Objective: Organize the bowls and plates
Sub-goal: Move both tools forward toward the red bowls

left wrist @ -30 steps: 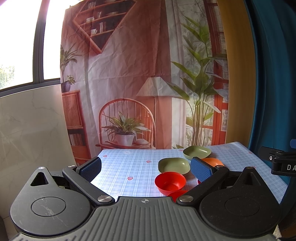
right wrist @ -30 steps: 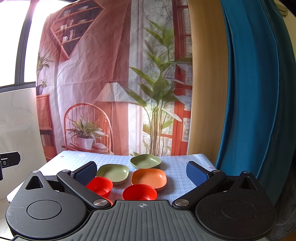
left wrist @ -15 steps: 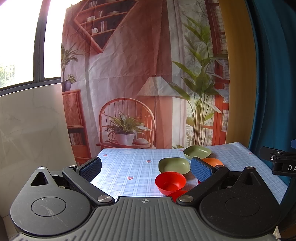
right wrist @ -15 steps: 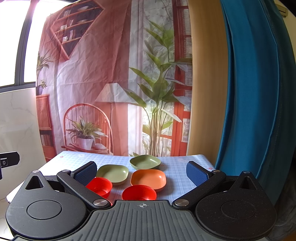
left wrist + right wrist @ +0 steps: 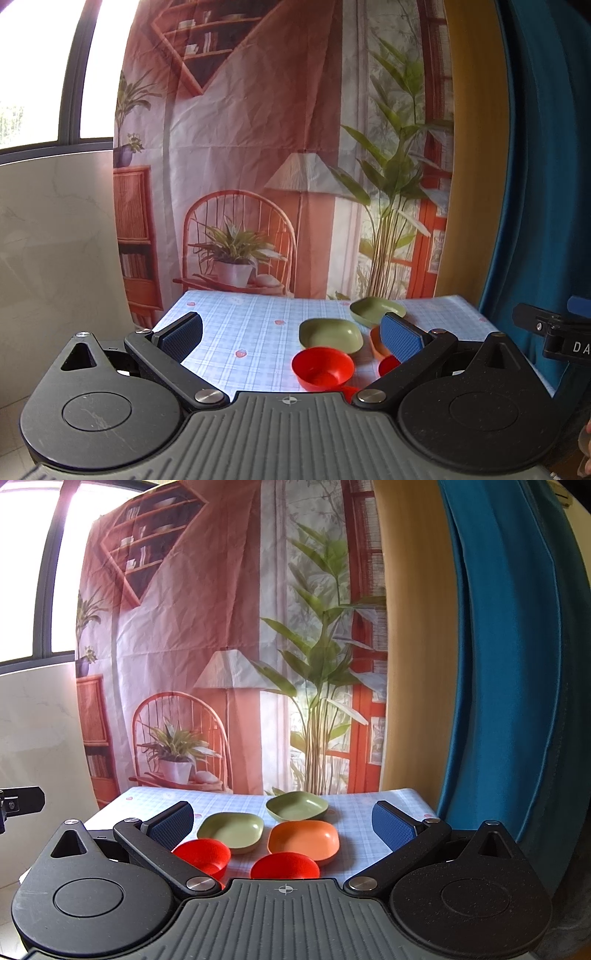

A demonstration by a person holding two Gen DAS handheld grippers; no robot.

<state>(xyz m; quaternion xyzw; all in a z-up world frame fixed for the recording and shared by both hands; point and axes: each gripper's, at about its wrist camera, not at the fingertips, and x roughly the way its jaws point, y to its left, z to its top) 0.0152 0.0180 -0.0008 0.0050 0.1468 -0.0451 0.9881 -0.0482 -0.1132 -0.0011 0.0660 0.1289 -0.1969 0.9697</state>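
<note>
The right gripper (image 5: pixel 282 821) hangs with its jaws spread wide and empty, held back from the near edge of the checked tablecloth (image 5: pixel 365 843); the left gripper (image 5: pixel 291 334) is likewise wide apart and holds nothing. No dish is touched, so the step in hand looks like the first approach.

To do it well, I would lower the right gripper toward the red bowl (image 5: pixel 284 866) at its 6 o'clock, take the rim squarely between the pads, and keep the wrist level so the bowl does not tip.

By count there are five dishes:
- Two red round bowls, the second (image 5: pixel 202 853) at 9 o'clock of the first.
- Two green squarish plates, one (image 5: pixel 231 830) mid-table, one (image 5: pixel 297 805) at 12 o'clock.
- One orange plate (image 5: pixel 303 840) at the centre.
</note>
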